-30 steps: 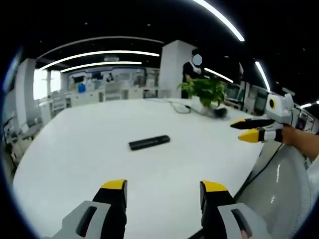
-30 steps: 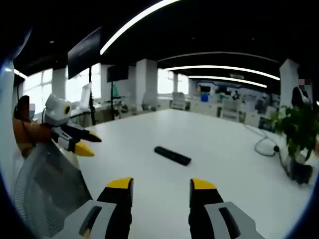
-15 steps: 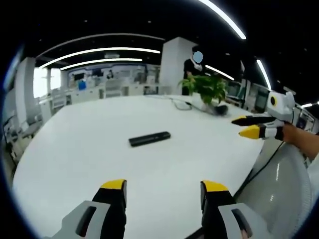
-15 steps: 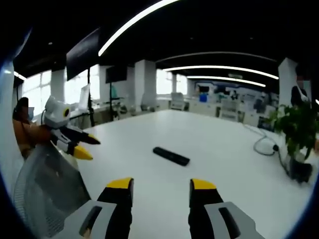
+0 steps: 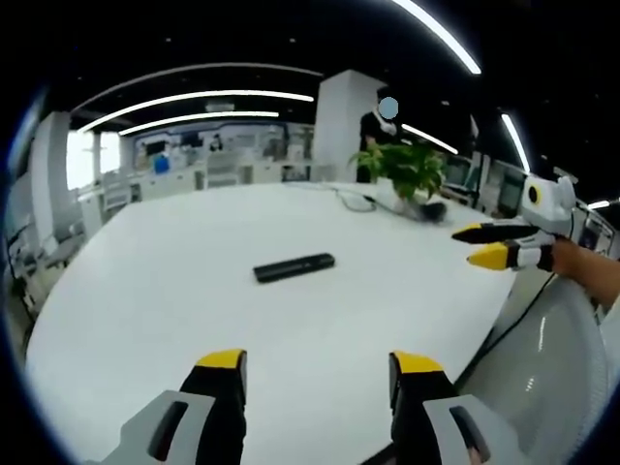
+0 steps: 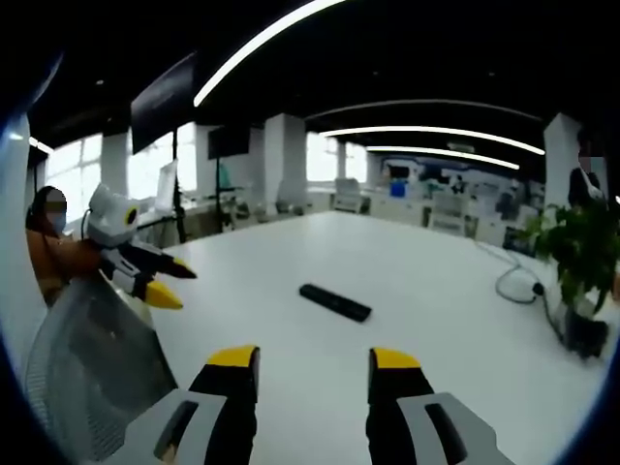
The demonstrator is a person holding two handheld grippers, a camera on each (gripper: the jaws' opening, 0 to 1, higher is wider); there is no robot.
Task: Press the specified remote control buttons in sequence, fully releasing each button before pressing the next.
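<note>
A slim black remote control [image 5: 294, 267] lies flat on the broad white tabletop [image 5: 145, 291], out in the open middle of it and well apart from both grippers. In the left gripper view its long axis runs nearly across the picture, the right end tipped slightly farther away; in the right gripper view the remote control [image 6: 334, 302] lies on a diagonal, its left end farther off and its right end nearer the camera. Which end carries the buttons is too small to tell. The left gripper [image 5: 318, 368] hovers over the near edge of the tabletop with its yellow-tipped fingers spread wide and nothing between them. The right gripper [image 6: 314, 365] hangs likewise above the tabletop's edge, its fingers parted and empty. From the left gripper view the right gripper [image 5: 481, 246] shows at the right side, held off the tabletop's rim above a white mesh chair back [image 5: 547, 358], its two fingers a little apart. From the right gripper view the left gripper [image 6: 172, 283] appears at the left, also above the chair back [image 6: 92, 368]. A potted green plant [image 5: 399, 172] stands at the far side of the tabletop beside a cable [image 5: 351, 201].
</note>
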